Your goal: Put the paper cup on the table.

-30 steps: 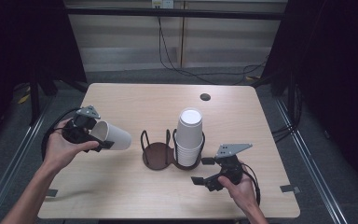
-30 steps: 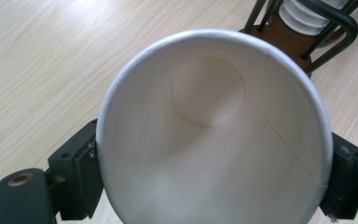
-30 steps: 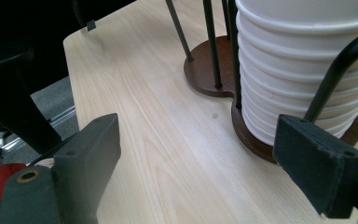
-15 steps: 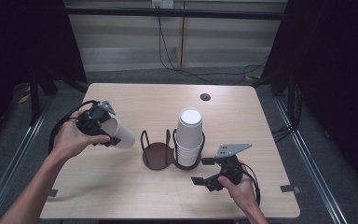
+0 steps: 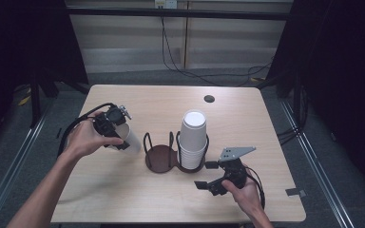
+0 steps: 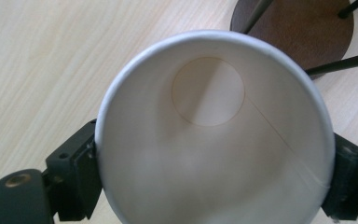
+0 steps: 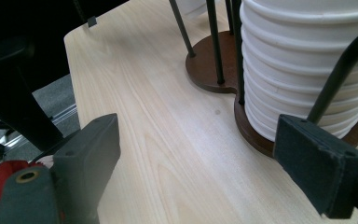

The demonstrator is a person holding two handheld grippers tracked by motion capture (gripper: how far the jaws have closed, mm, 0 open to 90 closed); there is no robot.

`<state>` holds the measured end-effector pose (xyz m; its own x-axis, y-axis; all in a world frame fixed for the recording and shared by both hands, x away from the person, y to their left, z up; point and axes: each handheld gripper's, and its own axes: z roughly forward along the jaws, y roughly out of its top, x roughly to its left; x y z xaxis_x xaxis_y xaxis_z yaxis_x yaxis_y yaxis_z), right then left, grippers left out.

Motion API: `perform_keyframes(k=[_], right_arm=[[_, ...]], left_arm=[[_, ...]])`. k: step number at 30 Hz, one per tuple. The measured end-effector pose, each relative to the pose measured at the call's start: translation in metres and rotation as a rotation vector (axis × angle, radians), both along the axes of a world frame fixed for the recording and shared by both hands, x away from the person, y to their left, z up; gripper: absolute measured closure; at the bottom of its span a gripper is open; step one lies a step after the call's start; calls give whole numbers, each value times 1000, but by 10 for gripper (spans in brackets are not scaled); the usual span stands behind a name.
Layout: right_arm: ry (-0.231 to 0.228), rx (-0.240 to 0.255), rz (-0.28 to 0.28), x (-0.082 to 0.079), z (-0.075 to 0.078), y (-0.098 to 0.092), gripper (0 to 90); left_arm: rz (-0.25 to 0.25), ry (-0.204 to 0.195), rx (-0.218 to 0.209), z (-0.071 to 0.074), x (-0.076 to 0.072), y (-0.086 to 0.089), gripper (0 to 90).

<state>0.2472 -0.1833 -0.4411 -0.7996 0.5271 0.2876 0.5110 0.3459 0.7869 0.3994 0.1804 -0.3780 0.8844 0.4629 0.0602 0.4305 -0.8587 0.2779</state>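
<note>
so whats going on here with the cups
A person holds a gripper in each hand. The left gripper grips a single paper cup by its sides, close to the empty side of the dark wire cup holder. A stack of cups fills the holder's other side. The right gripper rests open nearby.

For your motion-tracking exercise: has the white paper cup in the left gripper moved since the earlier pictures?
Yes. The white paper cup in the left gripper has moved rightward, nearer the dark brown wire cup holder.

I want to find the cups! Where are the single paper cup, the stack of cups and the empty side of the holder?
single paper cup (image 6: pixel 209 154): left gripper view, inner wall
stack of cups (image 5: pixel 193 137): high view, side
cup holder (image 5: pixel 159 156): high view, empty base
</note>
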Motion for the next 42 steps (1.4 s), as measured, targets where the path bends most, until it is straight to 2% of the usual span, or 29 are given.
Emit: perform_keyframes(k=[6,10,11,12,15,16,21,30,31,33,34,37,42], right_arm=[[0,-2,-2,0,0,0,148],[4,-6,1,0,-1,1,148],[8,-6,2,0,-1,1,148],[13,-9,4,0,-2,1,148],[14,-11,4,0,-2,1,148],[15,-10,6,0,-3,1,148],[15,-11,3,1,-3,1,148],[13,-13,1,0,-3,1,148],[12,-13,1,0,-3,1,148],[12,-14,0,0,-3,1,148],[13,-14,0,0,-3,1,148],[13,-14,1,0,-3,1,148],[13,-13,0,0,-3,1,148]], left_arm=[[-3,21,29,-6,2,-8,117],[-3,20,40,-8,3,-13,107],[-4,14,44,-9,3,-15,105],[17,-14,52,-10,3,-17,105],[12,1,55,-13,5,-19,105],[5,-6,69,-16,5,-22,104],[10,-15,77,-20,5,-27,93],[-1,-14,55,-25,6,-33,65],[-6,-16,35,-26,6,-33,62],[-2,-13,22,-27,5,-32,57],[0,2,8,-29,6,-31,54],[0,1,-13,-33,6,-28,53],[-11,-6,-17,-39,4,-23,64]])
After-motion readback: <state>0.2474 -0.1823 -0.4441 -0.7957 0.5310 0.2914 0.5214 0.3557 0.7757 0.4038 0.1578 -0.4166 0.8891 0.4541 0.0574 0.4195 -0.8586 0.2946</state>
